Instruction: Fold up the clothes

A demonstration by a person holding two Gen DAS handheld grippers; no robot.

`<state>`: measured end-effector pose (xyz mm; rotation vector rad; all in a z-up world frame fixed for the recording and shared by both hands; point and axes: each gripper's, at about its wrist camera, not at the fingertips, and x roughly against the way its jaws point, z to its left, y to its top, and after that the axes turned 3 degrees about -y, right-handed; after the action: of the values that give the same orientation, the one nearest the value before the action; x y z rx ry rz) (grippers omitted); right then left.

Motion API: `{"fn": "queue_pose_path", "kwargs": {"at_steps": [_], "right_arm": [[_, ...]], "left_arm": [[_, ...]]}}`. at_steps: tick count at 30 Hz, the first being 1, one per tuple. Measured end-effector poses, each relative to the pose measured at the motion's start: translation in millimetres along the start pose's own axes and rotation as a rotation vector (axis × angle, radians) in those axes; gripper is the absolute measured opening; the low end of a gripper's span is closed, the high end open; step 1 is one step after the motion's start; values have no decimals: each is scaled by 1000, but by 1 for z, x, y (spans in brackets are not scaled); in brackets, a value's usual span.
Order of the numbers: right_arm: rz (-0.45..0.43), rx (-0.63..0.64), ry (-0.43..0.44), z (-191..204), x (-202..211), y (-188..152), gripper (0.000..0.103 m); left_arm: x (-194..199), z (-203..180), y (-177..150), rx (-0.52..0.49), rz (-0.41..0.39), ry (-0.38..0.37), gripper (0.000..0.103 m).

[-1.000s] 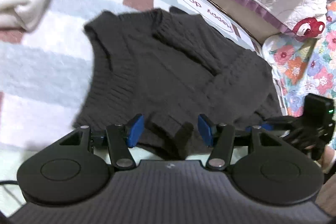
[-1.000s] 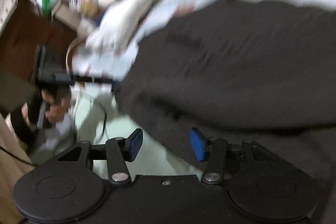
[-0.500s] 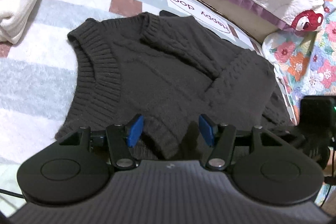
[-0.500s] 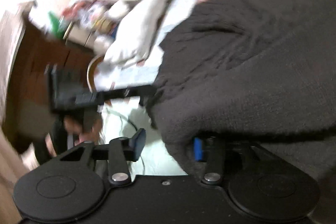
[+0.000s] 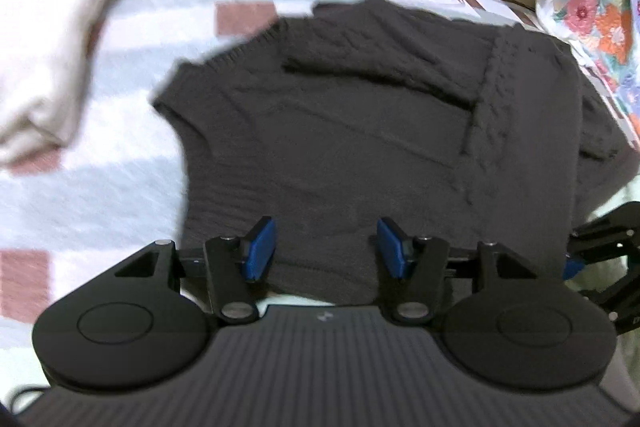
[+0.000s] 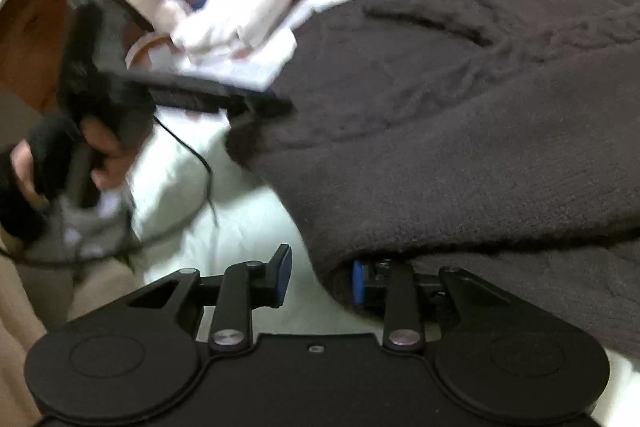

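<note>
Sweater (image 5: 360, 131), dark brown cable knit, lies spread on the striped blanket (image 5: 120, 155) of a bed, one sleeve folded across its chest. Left tool (image 5: 323, 247) hovers at the hem's 6 o'clock edge, blue pads apart, gripping nothing. Right tool (image 6: 320, 277) sits at the sweater's lower corner, fingers parted, fabric draped over its right pad. A cream garment (image 5: 52, 39) lies at 10 o'clock.

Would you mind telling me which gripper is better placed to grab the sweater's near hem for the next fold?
Left, probably. The left gripper is open with the sweater hem lying between its fingers. The right gripper is open at the sweater's side edge, one finger tucked under the cloth.
</note>
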<state>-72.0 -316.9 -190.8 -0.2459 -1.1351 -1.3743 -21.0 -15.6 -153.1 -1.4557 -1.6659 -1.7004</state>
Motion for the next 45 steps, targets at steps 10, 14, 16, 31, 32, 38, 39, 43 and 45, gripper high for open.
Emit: {"fn": "queue_pose_path", "kwargs": {"at_steps": [10,14,16,31,32,38,39,43,45], "right_arm": [[123,119,-132,-22,72,-4,45],[31,235,-85,2,83,23,46],[-1,294,-116,10,81,36,46],[64,534,-339,-3,-4,59,47],[65,528,-337,-3,-3,60,47],[53,439,-303,-13,7,64,47],[41,384,-283,-18,13,67,47],[-82,77,-235,-57,42,80,47],[-147,-51,-245,-78,56,85,47]], "left_arm": [[24,82,-3,327,40,12,60],[12,104,-19,593,58,-123,60],[7,101,-24,632,31,-114,60],[-13,41,-10,215,-42,92,16],[-11,42,-8,219,-50,82,10],[12,17,28,149,-145,-84,8],[16,9,35,128,-161,-118,8],[28,-23,66,42,-214,-264,8],[23,-52,80,-8,-210,-359,8]]}}
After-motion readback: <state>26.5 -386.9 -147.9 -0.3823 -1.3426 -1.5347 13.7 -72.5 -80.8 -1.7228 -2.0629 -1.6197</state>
